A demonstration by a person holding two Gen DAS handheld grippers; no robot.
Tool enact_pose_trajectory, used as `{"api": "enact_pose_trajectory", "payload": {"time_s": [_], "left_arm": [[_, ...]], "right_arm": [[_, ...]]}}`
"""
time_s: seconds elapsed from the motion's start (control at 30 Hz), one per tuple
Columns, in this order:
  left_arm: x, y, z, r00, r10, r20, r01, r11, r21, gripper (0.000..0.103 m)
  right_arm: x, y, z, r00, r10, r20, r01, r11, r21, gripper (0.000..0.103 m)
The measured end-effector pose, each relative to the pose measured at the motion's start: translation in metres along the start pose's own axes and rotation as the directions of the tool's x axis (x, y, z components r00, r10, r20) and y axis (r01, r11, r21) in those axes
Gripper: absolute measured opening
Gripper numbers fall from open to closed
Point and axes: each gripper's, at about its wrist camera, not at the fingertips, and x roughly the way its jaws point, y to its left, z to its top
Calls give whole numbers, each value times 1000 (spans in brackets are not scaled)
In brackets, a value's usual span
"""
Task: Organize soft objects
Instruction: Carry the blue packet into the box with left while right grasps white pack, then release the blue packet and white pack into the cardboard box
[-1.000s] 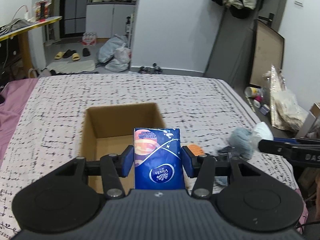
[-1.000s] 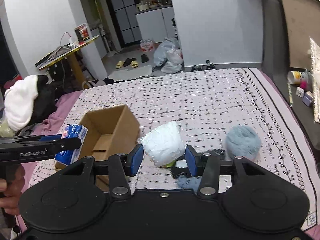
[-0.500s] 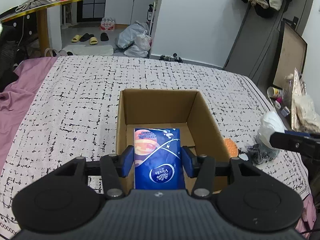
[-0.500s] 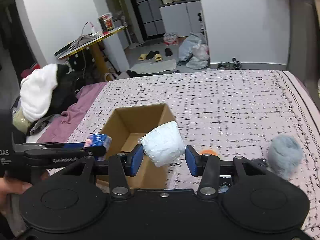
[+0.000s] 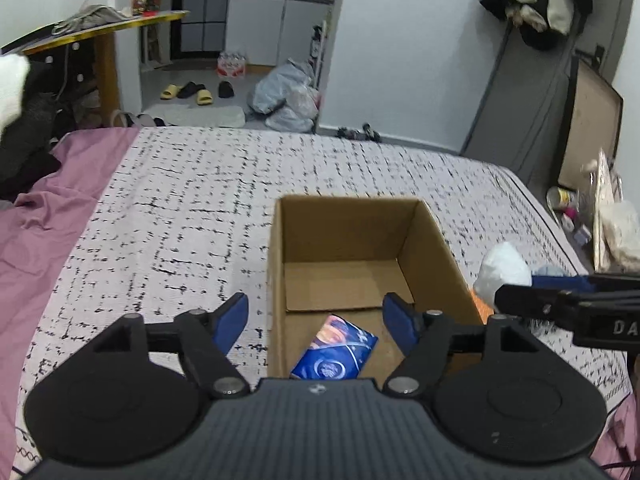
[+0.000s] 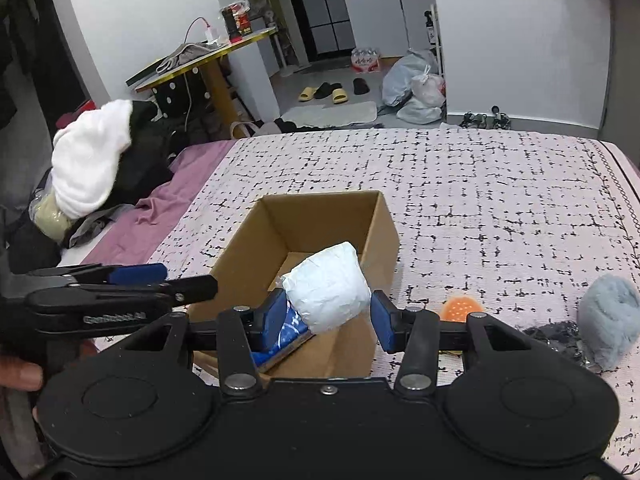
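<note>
On the patterned bed point(image 5: 192, 216) we see an open box point(image 5: 276, 264). Our left gripper point(image 5: 316, 316) is opening wide, pads clear of the tissue pack point(image 5: 336, 354) in the box. Our right gripper point(image 6: 328, 316) pinches a white bundle point(image 6: 330, 292) over the box's near end.

The bed point(image 6: 500, 184) carries a pale pink cover printed with a black broken grid. An open cardboard box point(image 6: 384, 236) stands on it at frame centre. At lower right lie an orange dimpled pad point(image 6: 460, 308), dark crumpled material point(image 6: 556, 336) and a grey-blue fluffy ball point(image 6: 610, 320). A mauve sheet point(image 6: 176, 196) lies at left.
</note>
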Motion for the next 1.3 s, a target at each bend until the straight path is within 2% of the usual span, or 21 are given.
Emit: {"api": "enact_pose_trajectory", "payload": {"time_s": [0.27,0.57,0.6,0.63,0.73,0.87,1.03,1.3], "left_arm": [[-16,1,-4,999,36,32,-34,998,-53,82],[-23,2,-21,996,64,57,-57,992,-111,83],[-23,2,-21,996,68,53,-62,992,-112,83],[-22,1,-21,996,71,48,-65,991,-113,83],[-23,0,-23,997,64,50,-57,990,-131,83],[-27,-3,-24,998,29,62,-18,986,-163,83],[-35,-15,-22,997,17,69,-7,989,-147,84],[-52,-42,-21,996,6,94,1,997,-75,84]], "right_arm": [[10,14,5,999,21,-33,-22,999,-41,46],[27,23,-4,997,-29,-67,22,995,-102,49],[27,24,-5,998,-29,-64,21,994,-110,55],[26,23,-5,998,-29,-62,22,993,-112,65],[15,19,-7,999,-42,-29,39,995,-88,83],[-8,9,-13,999,-41,9,41,998,-44,90],[-35,-1,-17,998,-42,49,43,999,-21,103],[-75,-16,-28,995,-44,87,43,999,11,103]]}}
